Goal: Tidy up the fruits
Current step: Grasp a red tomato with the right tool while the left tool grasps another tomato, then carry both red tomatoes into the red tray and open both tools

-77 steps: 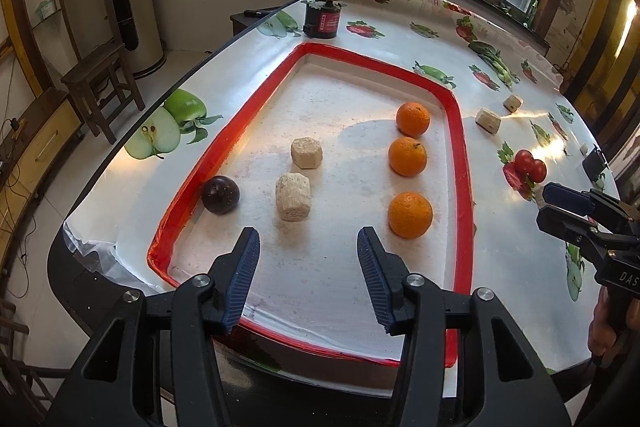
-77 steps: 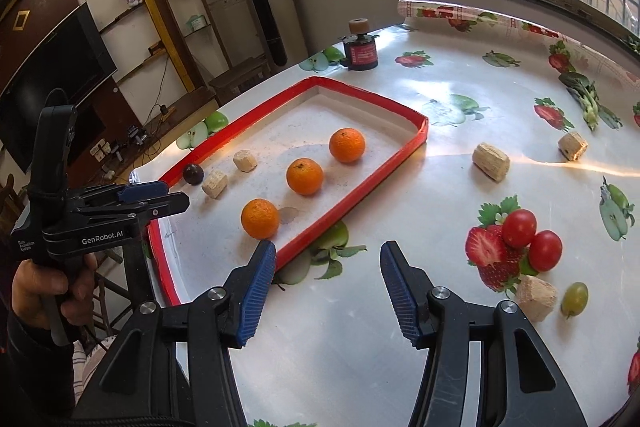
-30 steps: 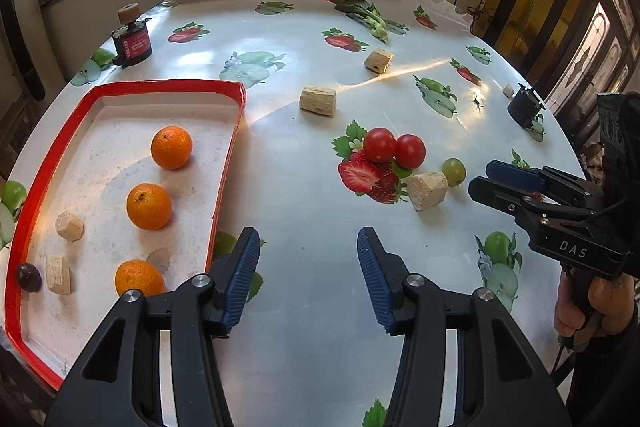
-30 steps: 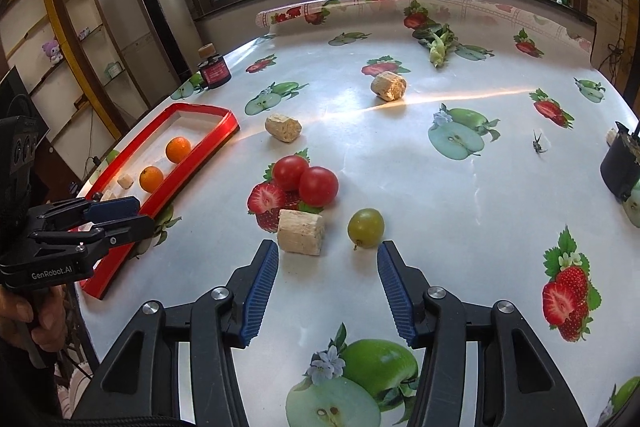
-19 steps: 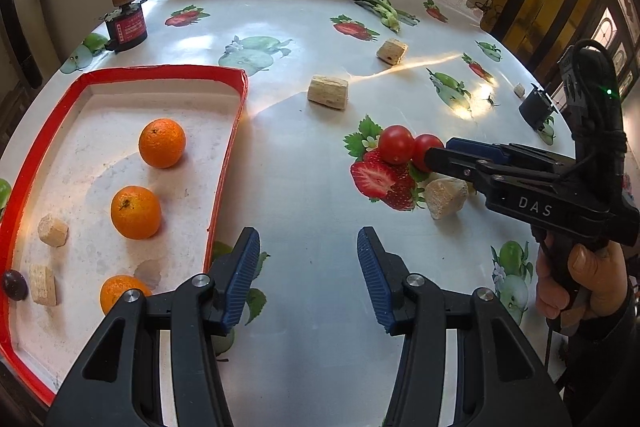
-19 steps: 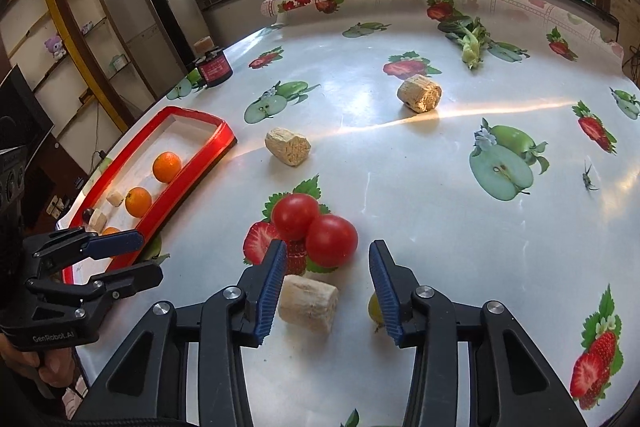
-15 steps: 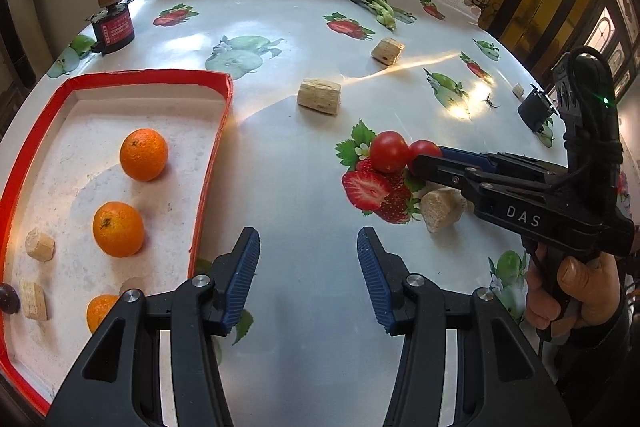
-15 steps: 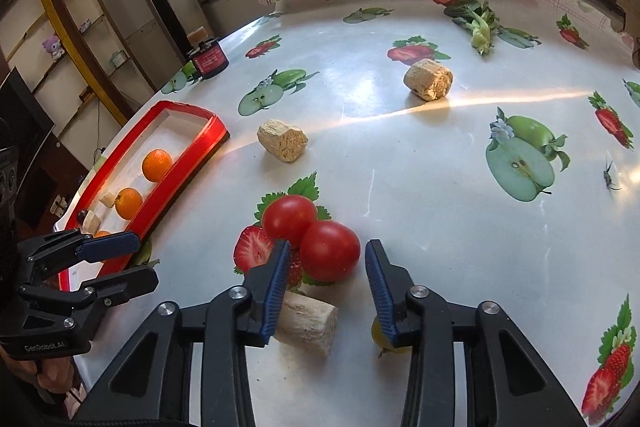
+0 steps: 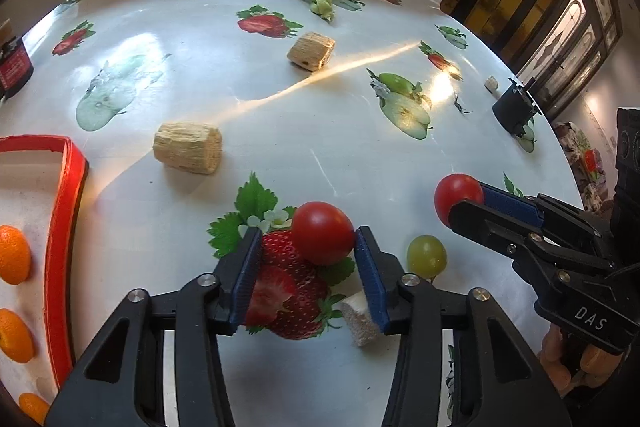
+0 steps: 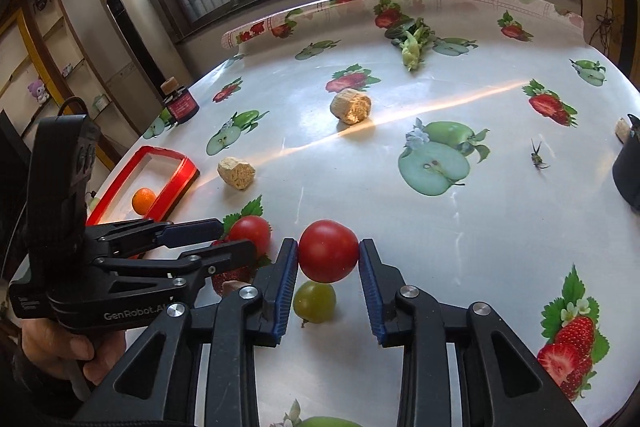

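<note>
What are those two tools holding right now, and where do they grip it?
The right tool pinches a tomato by its sides. The left tool is closing around another tomato; only one pad visibly touches its side.

"DAS" on right gripper (image 9: 460,205); "GenRobot.AI" on left gripper (image 10: 236,239).

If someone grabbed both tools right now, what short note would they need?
Right hand-held gripper: shut on a tomato, lifted above the grape.
Left hand-held gripper: jaws closing around the second tomato, which sits on the table.
Done: three oranges lie in the red tray.
Left: both tomatoes and the grape to the tray. Three beige chunks lie on the table too.
</note>
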`<action>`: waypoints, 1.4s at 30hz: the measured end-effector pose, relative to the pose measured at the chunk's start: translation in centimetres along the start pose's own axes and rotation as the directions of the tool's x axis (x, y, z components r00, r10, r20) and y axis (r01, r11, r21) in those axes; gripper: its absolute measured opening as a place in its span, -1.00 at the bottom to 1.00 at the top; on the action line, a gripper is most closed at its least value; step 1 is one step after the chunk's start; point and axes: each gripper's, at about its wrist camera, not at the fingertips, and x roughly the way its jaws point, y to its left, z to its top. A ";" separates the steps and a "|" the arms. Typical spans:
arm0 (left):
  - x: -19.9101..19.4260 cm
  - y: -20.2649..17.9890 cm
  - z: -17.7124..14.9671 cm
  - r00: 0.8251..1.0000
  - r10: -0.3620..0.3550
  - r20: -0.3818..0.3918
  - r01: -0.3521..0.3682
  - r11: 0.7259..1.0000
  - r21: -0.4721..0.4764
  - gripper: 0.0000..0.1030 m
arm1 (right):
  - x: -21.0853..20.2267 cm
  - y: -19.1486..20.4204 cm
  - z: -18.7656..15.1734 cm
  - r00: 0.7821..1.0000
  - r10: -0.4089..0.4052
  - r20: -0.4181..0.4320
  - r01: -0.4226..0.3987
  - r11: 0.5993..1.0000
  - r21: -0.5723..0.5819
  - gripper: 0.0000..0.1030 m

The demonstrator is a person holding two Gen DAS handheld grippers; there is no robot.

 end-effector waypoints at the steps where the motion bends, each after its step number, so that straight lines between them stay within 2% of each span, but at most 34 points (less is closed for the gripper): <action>1: 0.0 -0.4 0.0 1.000 -0.005 -0.003 0.005 1.000 0.009 -0.44 | -0.2 -0.2 -0.1 1.000 -0.001 0.002 0.001 1.000 0.005 -0.37; 4: 0.0 -1.1 -0.1 1.000 0.030 0.007 -0.031 0.999 0.044 -0.45 | -0.8 -0.5 -0.3 1.000 -0.001 0.012 0.001 1.000 0.018 -0.37; 7: -0.4 -0.7 -0.3 1.000 0.019 0.013 -0.020 0.999 0.027 -0.45 | -1.5 -0.4 -0.4 1.000 -0.002 0.026 0.001 1.000 0.022 -0.37; 13: -3.1 0.6 -0.9 0.997 0.051 0.058 -0.051 0.999 0.001 -0.45 | -2.6 0.6 -0.4 0.999 0.003 0.043 -0.003 1.000 0.004 -0.38; 31: -8.5 4.0 -4.1 0.984 0.140 0.112 -0.134 0.989 -0.058 -0.45 | -2.3 6.0 -1.0 0.998 0.053 0.028 -0.050 0.995 -0.085 -0.38; 42: -11.7 7.4 -5.6 0.969 0.203 0.140 -0.188 0.976 -0.111 -0.44 | -1.1 10.5 -0.6 0.996 0.094 0.007 -0.091 0.983 -0.158 -0.38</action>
